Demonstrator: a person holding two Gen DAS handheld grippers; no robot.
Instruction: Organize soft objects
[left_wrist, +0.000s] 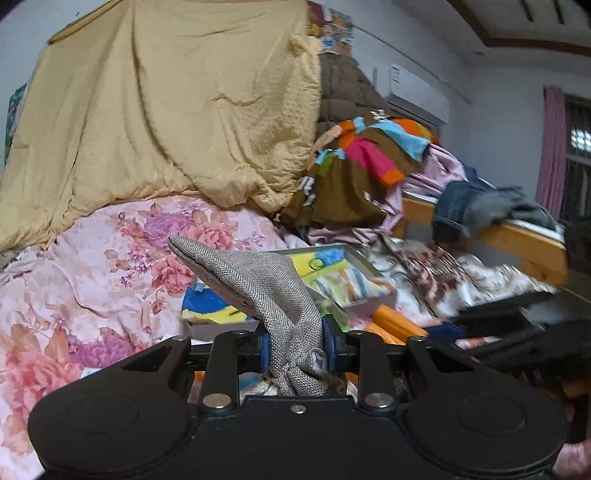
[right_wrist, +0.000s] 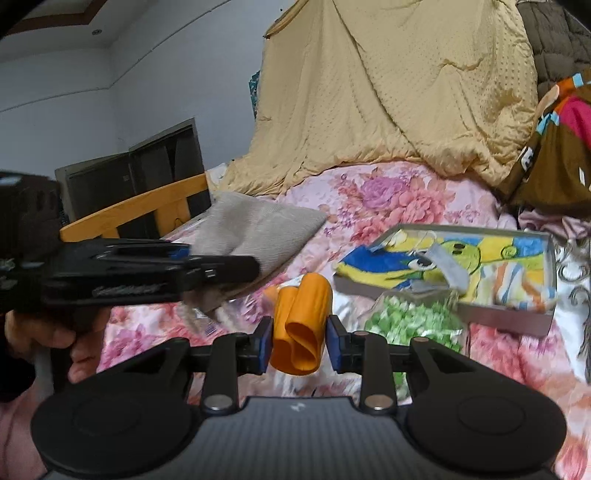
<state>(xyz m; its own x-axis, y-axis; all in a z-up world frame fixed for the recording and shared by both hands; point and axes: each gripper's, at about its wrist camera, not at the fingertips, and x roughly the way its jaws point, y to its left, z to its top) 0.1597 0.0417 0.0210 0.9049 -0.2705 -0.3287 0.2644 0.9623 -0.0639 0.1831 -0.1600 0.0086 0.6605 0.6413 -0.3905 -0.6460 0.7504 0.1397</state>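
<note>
- Left gripper (left_wrist: 295, 350): jaws narrow, blue pads clamped on the lower end of a grey woven cloth (left_wrist: 258, 284). Its long axis runs from the pads up and away to the left, ending in a pointed tip held clear of the bedding.
- Right gripper (right_wrist: 299, 341): jaws narrow, an orange rolled sheet (right_wrist: 301, 325) between the blue pads. The left pad touches it; a slight gap shows at the right pad, so a firm grip cannot be confirmed. The roll's long axis points away from the camera and slightly upward, open end nearest.
- Surface: a pink floral quilt (left_wrist: 92, 266) covers the bed beneath both grippers.
- Mid-ground: a shallow box with a cartoon picture (right_wrist: 461, 266) lies flat on the quilt, a bag of green pieces (right_wrist: 413, 317) just before it (contents blurred). A grey pillow (right_wrist: 258, 221) lies to the left, by the wooden bed rail (right_wrist: 136, 206).
- Far ground — a tan blanket (left_wrist: 166, 103) is heaped high, beside a multicoloured garment (left_wrist: 362, 162) and jeans (left_wrist: 458, 206).
- Room: pale walls, an air conditioner (left_wrist: 417, 92), a pink curtain (left_wrist: 552, 147).
</note>
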